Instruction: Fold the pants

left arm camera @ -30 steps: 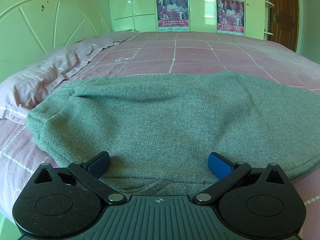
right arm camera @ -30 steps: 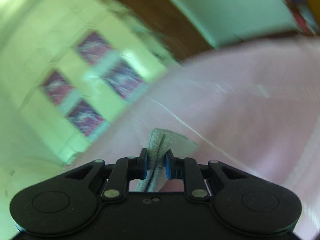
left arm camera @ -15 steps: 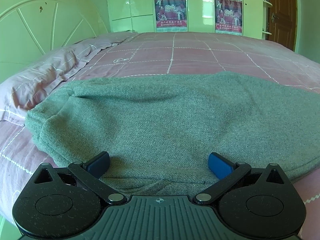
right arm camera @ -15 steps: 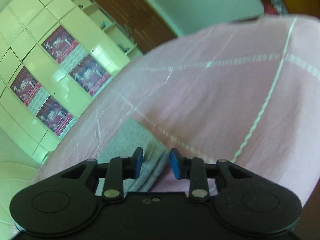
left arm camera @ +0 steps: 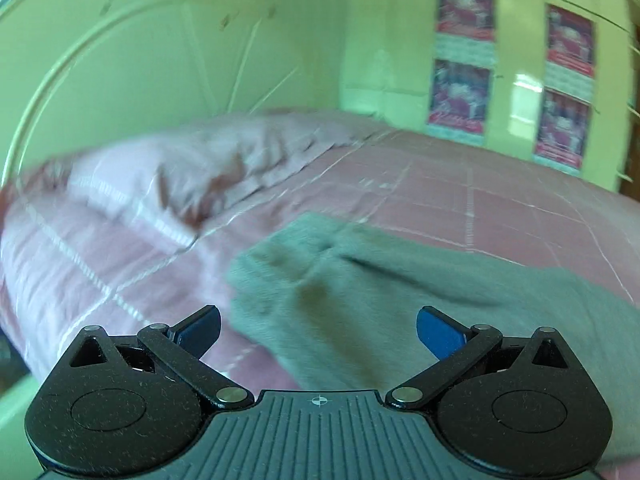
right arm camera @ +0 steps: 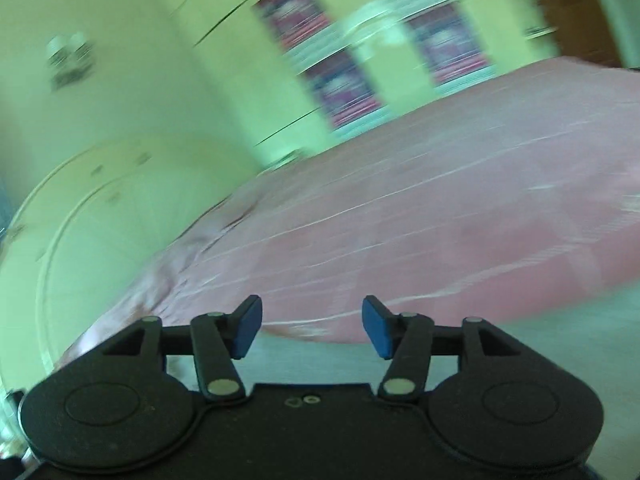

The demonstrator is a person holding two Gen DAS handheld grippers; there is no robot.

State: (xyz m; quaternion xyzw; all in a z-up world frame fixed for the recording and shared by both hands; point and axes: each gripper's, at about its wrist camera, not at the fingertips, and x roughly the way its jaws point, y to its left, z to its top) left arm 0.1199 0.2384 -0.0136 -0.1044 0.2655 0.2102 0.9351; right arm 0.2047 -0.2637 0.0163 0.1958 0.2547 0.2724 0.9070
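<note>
The grey pants [left arm camera: 420,304] lie folded on the pink bed, their left end bunched near the pillow. My left gripper [left arm camera: 318,330] hovers open over that left end, its blue pads wide apart and touching nothing. In the blurred right wrist view a grey strip of the pants [right arm camera: 540,352] runs along the bottom, under and just past my right gripper [right arm camera: 312,330]. Its jaws are opening, and no cloth sits between the blue pads.
A pink checked bedsheet [left arm camera: 500,200] covers the bed, with a rumpled pink pillow [left arm camera: 192,176] at the left. The pale green headboard [left arm camera: 140,60] and cupboards with posters [left arm camera: 464,60] stand behind. The same headboard [right arm camera: 100,220] shows in the right wrist view.
My right gripper let go of the grey cloth, opened and swung left towards the headboard. My left gripper shifted left and rolled, from the middle of the pants to their left end.
</note>
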